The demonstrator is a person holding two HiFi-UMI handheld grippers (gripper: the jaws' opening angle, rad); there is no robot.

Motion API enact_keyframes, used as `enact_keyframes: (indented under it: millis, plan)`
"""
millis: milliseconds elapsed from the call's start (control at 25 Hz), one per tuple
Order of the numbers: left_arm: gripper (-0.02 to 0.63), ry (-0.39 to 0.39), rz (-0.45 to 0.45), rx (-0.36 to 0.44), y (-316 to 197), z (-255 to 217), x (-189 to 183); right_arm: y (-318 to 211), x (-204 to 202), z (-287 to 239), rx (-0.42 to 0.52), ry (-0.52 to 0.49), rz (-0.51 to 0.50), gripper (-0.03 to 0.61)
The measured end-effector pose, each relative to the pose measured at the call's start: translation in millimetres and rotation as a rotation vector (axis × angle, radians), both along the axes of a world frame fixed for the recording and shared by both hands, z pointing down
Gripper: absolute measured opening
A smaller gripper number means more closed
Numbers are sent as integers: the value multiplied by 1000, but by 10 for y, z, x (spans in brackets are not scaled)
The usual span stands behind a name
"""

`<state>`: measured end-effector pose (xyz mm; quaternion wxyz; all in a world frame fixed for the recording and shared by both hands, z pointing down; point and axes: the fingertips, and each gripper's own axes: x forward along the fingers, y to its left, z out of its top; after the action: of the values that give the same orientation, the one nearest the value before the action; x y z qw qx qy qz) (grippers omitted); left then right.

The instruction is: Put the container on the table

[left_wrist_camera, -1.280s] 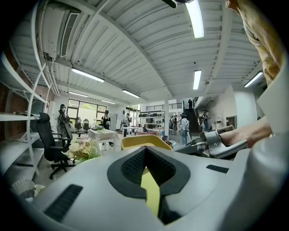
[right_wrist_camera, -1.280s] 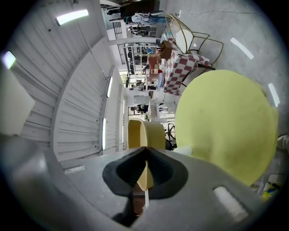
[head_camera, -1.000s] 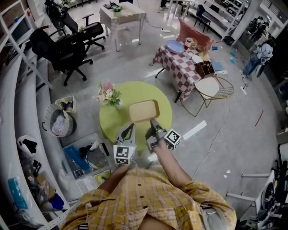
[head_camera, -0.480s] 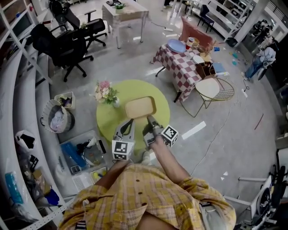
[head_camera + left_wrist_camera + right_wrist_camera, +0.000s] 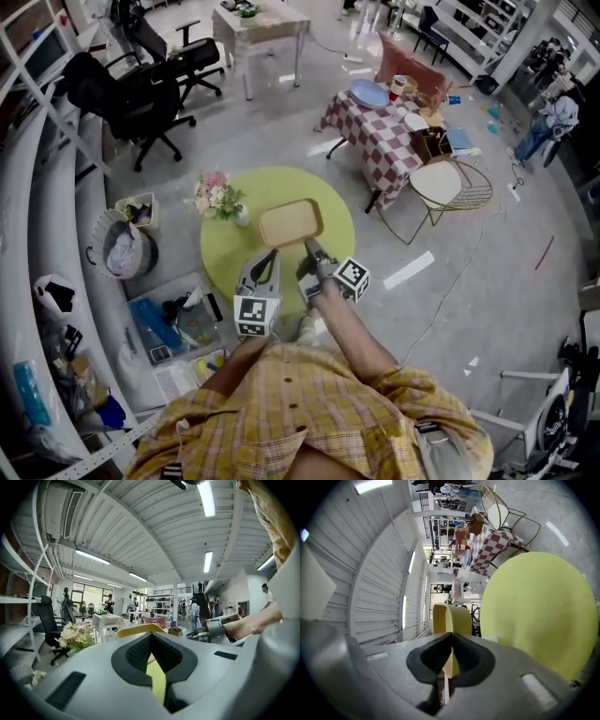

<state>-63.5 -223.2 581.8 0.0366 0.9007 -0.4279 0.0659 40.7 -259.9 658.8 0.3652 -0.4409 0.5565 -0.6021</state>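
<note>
A shallow beige container (image 5: 291, 223) sits over the far half of the round yellow-green table (image 5: 234, 261). My right gripper (image 5: 308, 249) is shut on its near rim. In the right gripper view the rim (image 5: 453, 618) runs between the closed pads, with the table (image 5: 539, 606) off to the side. I cannot tell whether the container's base touches the tabletop. My left gripper (image 5: 270, 259) hangs just left of the right one over the table's near edge, shut and holding nothing. The left gripper view shows the container (image 5: 140, 629) ahead and the right gripper (image 5: 213, 630) beside it.
A small bunch of flowers (image 5: 217, 197) stands at the table's left edge. On the floor to the left are a waste basket (image 5: 122, 253) and an open box of clutter (image 5: 178, 323). A checkered table (image 5: 375, 131) and a wire chair (image 5: 450, 187) stand to the right.
Both grippers, the container and the table have drifted slightly left and up in the head view together. The right gripper's hold on the container is the same.
</note>
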Motion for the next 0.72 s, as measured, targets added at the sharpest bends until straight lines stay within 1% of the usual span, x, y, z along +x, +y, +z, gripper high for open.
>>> enact_keyframes:
  millis: [280,720]
  plan:
    - [6,1,-8,-10,-6,24,-32,-94,-27,258,-58,15,-4,14]
    - [6,-10,0,-29,-72,109,-27,-226,50,662,-134,48,3,14]
